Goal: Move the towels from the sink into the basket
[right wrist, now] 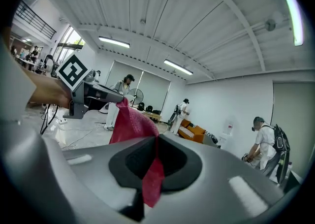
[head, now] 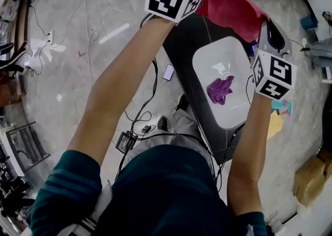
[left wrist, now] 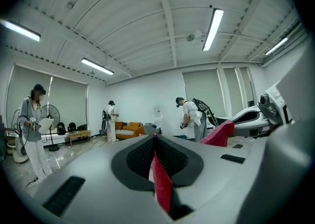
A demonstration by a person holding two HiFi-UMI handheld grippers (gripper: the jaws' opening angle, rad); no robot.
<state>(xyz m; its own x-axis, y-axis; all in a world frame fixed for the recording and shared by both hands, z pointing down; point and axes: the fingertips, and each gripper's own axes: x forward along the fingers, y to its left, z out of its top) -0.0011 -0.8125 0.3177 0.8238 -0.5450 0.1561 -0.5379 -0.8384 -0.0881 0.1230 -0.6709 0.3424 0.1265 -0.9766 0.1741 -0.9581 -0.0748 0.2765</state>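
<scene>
Towel [head: 231, 7] clamped, seemingly taut, between tongs [left wrist: 155, 142] [right wrist: 156, 143].

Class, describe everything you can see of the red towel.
The red towel is soft, fuzzy cloth of a deep pinkish red. It is held up in the air, spread between the left gripper and the right gripper. Each has its jaws shut on an edge. In the head view it appears past the far end of the white sink.
</scene>
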